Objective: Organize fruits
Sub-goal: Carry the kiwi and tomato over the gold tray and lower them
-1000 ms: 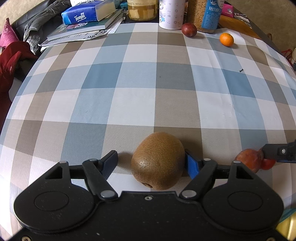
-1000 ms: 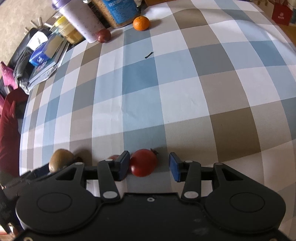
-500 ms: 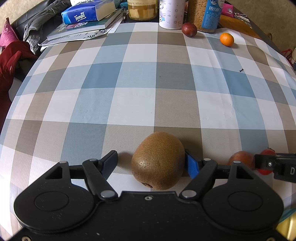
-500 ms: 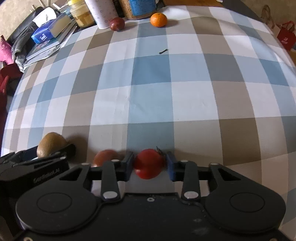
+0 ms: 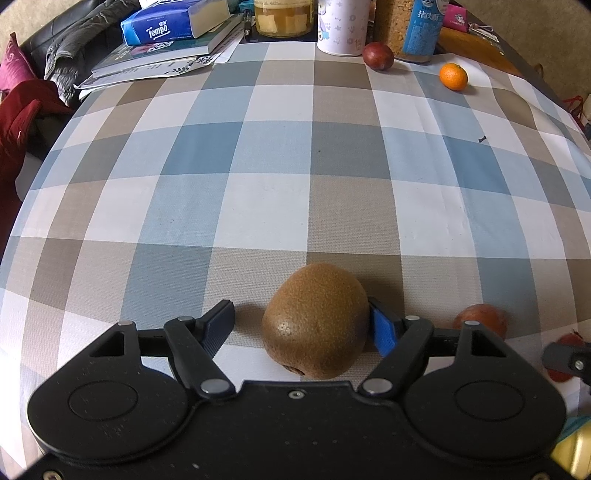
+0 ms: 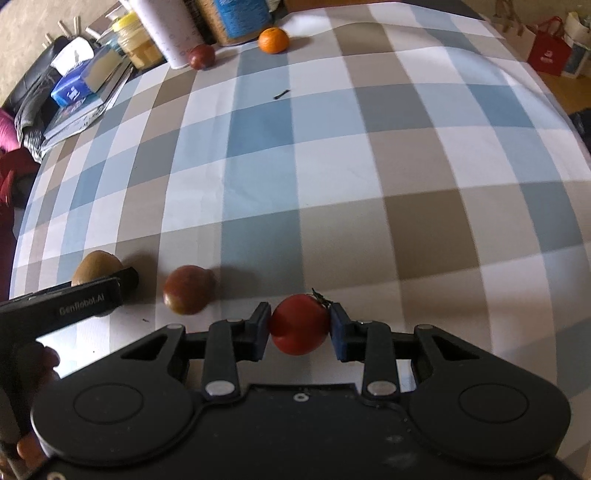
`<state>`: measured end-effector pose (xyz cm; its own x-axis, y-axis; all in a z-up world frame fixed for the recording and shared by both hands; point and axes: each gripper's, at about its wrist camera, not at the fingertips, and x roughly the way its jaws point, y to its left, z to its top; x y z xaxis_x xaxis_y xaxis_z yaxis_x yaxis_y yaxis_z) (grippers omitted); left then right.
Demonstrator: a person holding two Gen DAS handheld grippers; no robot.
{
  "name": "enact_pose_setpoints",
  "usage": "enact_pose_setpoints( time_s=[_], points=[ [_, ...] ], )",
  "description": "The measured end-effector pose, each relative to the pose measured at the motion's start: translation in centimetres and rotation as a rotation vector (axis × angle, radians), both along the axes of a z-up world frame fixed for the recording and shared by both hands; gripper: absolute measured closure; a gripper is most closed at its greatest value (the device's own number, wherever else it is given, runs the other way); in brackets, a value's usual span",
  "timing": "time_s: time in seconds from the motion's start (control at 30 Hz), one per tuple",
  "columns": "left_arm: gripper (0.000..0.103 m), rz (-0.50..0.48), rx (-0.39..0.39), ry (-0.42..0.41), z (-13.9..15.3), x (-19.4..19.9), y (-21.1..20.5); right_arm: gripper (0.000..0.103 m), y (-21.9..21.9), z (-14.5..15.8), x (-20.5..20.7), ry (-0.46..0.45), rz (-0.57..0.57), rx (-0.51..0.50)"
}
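A brown kiwi (image 5: 316, 321) lies on the checked tablecloth between the open fingers of my left gripper (image 5: 301, 328); only the right pad touches it. It also shows in the right wrist view (image 6: 96, 266). My right gripper (image 6: 299, 330) is shut on a red tomato (image 6: 299, 324) and holds it above the cloth. A red-brown fruit (image 6: 187, 289) lies between the kiwi and the tomato; it also shows in the left wrist view (image 5: 482, 318). A dark plum (image 5: 377, 55) and a small orange (image 5: 453, 76) lie at the far edge.
Along the far edge stand a white tin (image 5: 341, 26), a blue-labelled cork container (image 5: 413, 27), a jar (image 5: 282, 16), books and a Tempo tissue pack (image 5: 166, 26). Red cloth (image 5: 18, 122) hangs at the left. A small dark scrap (image 6: 281, 94) lies mid-cloth.
My right gripper closed on the tomato, lifted it and moved it right, away from the red-brown fruit. The left gripper and kiwi have not moved.
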<state>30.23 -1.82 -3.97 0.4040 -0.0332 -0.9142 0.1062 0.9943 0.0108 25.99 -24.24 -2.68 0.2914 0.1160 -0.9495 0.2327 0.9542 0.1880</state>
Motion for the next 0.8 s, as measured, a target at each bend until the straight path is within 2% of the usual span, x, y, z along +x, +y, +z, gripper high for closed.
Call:
enact_pose_setpoints(
  time_s=[0.13, 0.2, 0.37, 0.47, 0.6, 0.8],
  points=[
    [0.029, -0.007, -0.008, -0.013, 0.1, -0.2, 0.0, 0.069, -0.8, 0.9, -1.5, -0.013, -0.021, 0.011],
    [0.042, -0.033, -0.009, -0.032, 0.2, -0.6, -0.5, 0.069, -1.2, 1.4, -2.4, -0.023, -0.029, 0.017],
    [0.043, -0.054, 0.069, -0.076, 0.4, -1.7, -2.1, 0.069, -1.9, 2.6, -4.7, -0.049, -0.049, 0.031],
    [0.043, -0.058, 0.090, -0.078, 0.4, -1.9, -2.4, 0.069, -2.2, 3.3, -6.2, -0.065, -0.057, 0.040],
    [0.043, -0.033, 0.030, -0.030, 1.1, -2.0, -1.9, 0.069, -2.4, 4.1, -7.9, -0.090, -0.060, 0.046],
    [0.043, -0.021, 0.004, -0.051, 3.9, -4.8, -1.9, 0.069, -2.6, 5.0, -10.4, -0.121, -0.067, 0.048]
  ],
)
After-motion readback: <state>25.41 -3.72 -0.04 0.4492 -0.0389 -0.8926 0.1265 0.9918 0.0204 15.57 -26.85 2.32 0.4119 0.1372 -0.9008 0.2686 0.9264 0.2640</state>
